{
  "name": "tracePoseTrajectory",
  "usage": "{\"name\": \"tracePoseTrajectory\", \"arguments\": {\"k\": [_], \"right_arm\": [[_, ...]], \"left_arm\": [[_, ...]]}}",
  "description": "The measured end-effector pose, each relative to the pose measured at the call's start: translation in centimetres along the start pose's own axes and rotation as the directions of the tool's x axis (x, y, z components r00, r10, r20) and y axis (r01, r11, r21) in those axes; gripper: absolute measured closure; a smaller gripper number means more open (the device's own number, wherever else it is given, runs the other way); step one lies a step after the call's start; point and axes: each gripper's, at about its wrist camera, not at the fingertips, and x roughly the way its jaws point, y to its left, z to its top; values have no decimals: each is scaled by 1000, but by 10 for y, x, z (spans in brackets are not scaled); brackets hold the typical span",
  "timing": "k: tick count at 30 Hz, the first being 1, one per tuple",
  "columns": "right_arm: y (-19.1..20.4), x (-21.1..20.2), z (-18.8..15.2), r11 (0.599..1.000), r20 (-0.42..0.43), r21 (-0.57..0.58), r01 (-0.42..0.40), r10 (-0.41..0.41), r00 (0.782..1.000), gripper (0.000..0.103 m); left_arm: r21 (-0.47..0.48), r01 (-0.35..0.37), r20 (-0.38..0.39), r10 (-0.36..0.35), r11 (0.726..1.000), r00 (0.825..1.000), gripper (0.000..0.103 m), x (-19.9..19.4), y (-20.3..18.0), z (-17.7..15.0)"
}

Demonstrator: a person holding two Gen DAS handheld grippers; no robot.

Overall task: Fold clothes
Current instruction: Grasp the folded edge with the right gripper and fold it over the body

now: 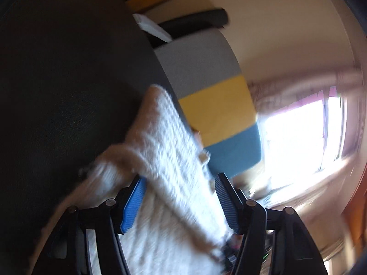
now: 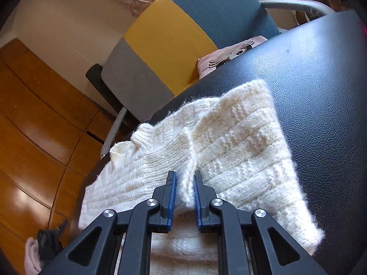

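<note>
A cream knitted sweater lies partly folded on a black leather-like table top. My right gripper is shut on a raised ridge of the knit near the sweater's middle. In the blurred left wrist view the same sweater runs between the fingers of my left gripper, whose jaws stand wide apart and do not pinch it. The blue pads sit to either side of the cloth.
A chair with grey, yellow and blue bands stands at the table's far edge, with a pink printed garment on its seat. Wooden floor lies to the left. A bright window shows in the left wrist view.
</note>
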Motion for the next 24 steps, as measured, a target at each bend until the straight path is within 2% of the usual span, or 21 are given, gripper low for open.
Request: {"name": "tracePoseTrajectory", "arguments": {"k": [3, 5, 7, 8, 9, 13, 15, 18, 21, 24], "right_arm": [[2, 1, -1, 1000, 3, -8, 4, -4, 1000, 88], [2, 2, -1, 1000, 4, -12, 7, -7, 1000, 88], [3, 3, -1, 1000, 4, -19, 13, -12, 1000, 88], [4, 2, -2, 1000, 5, -24, 16, -16, 1000, 88], [4, 2, -2, 999, 5, -28, 20, -20, 1000, 88], [6, 4, -3, 999, 6, -34, 29, -29, 1000, 88], [6, 4, -3, 999, 7, -36, 31, -31, 999, 88], [7, 4, -3, 998, 8, -45, 43, -43, 999, 88], [8, 6, -2, 997, 7, -53, 55, -54, 999, 88], [9, 7, -2, 996, 7, -62, 66, -66, 998, 88]], "left_arm": [[-80, 25, -7, -26, 996, 1000, 39, 10, 10, 9], [-71, 23, 13, -22, 997, 1000, 41, 12, 8, 14], [-36, -1, 28, 2, 999, 1000, 52, 11, 5, 16], [-5, -33, 27, 33, 999, 999, 69, 9, 5, 14], [27, -64, 28, 63, 998, 998, 73, 7, 4, 13], [152, -187, 40, 183, 971, 982, 73, 1, 1, 7], [213, -246, 52, 241, 945, 969, 73, -2, 0, 4], [302, -332, 76, 324, 894, 943, 73, -7, -3, 0], [306, -360, 98, 347, 881, 933, 72, -21, -1, 1], [325, -395, 158, 363, 859, 918, 71, -38, -7, -2]]}}
